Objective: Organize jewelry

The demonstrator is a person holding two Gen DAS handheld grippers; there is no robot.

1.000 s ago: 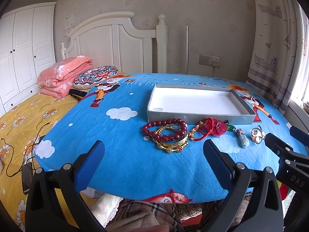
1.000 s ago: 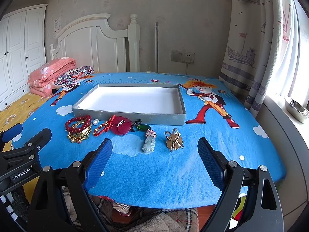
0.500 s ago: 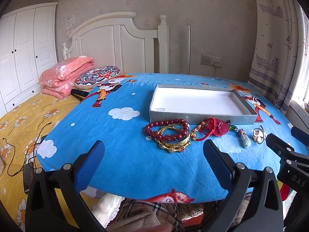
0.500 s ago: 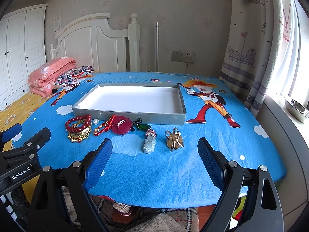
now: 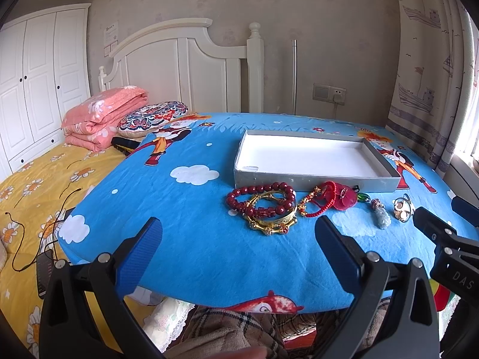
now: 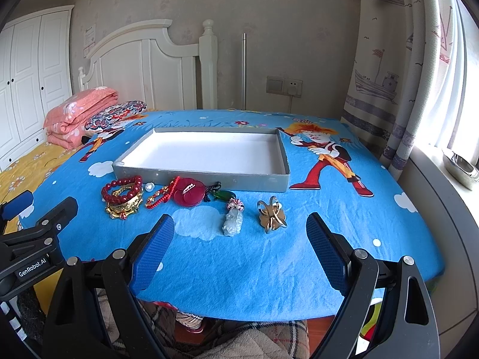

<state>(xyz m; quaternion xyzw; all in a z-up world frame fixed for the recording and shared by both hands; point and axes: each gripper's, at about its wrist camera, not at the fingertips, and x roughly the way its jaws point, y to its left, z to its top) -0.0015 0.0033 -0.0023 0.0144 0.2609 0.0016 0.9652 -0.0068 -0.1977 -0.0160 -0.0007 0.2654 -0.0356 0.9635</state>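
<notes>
Two grippers hover wide apart over the near edge of the blue surface [image 6: 269, 257] — left gripper [image 5: 239, 248], right gripper [image 6: 239, 245] — barely shifted since a second ago. Red bead bracelet [image 5: 260, 199], gold bangle [image 5: 271, 224] and pendants still lie before the empty tray [image 6: 203, 176].

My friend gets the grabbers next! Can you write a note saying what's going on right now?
Left gripper: jaws open, holding nothing, short of the jewelry.
Right gripper: jaws open, holding nothing.
Grey tray: on the blue cloth, nothing in it.
In a row in front of the tray: red bead bracelet lying on the gold bangle, red cord piece, green pendant, pale jade charm, gold ring.
Done: nothing moved into the tray.
Left: every piece, probably one at a time.
</notes>
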